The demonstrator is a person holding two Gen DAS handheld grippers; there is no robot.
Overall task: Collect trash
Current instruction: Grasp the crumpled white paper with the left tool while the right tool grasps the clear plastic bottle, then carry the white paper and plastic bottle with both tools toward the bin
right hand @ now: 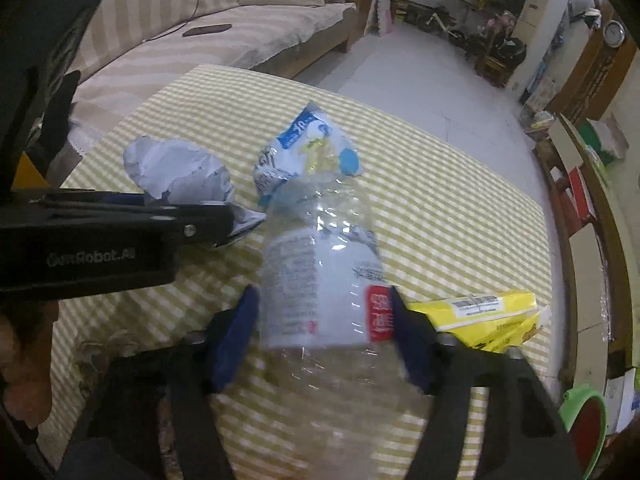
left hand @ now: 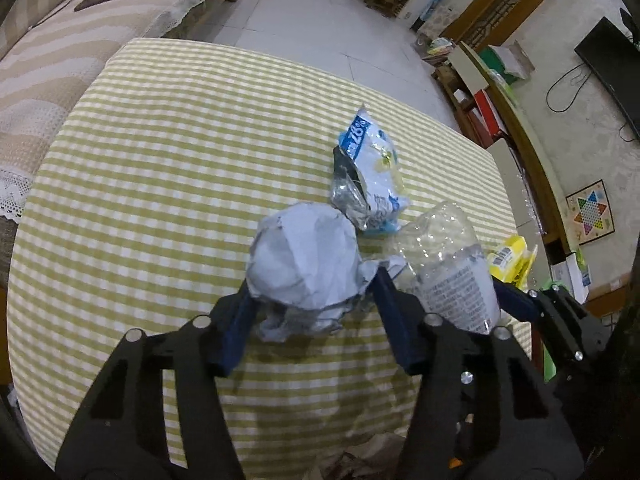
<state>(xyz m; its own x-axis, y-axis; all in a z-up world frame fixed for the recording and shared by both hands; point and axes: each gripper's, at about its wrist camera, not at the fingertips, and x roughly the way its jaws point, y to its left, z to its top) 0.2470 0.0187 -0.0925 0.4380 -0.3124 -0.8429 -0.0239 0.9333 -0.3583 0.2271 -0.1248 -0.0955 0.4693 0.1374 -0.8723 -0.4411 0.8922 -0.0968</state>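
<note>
Left gripper (left hand: 312, 292): we see our blue fingers closed partway on the paper ball (left hand: 302, 256), one pad against each side.
Right gripper (right hand: 324, 320): our fingers clamp the bottle (right hand: 320, 280) at its label, pads touching both sides.
Paper ball: on the checked table (left hand: 160, 160), left of the bottle.
Bottle: clear, crushed, lying on the table just beside the paper ball.
Wrapper (left hand: 370, 168): white and blue, just beyond both, untouched.
Yellow pack (right hand: 488, 316): on the table, right of the bottle, just beside our right finger.
</note>
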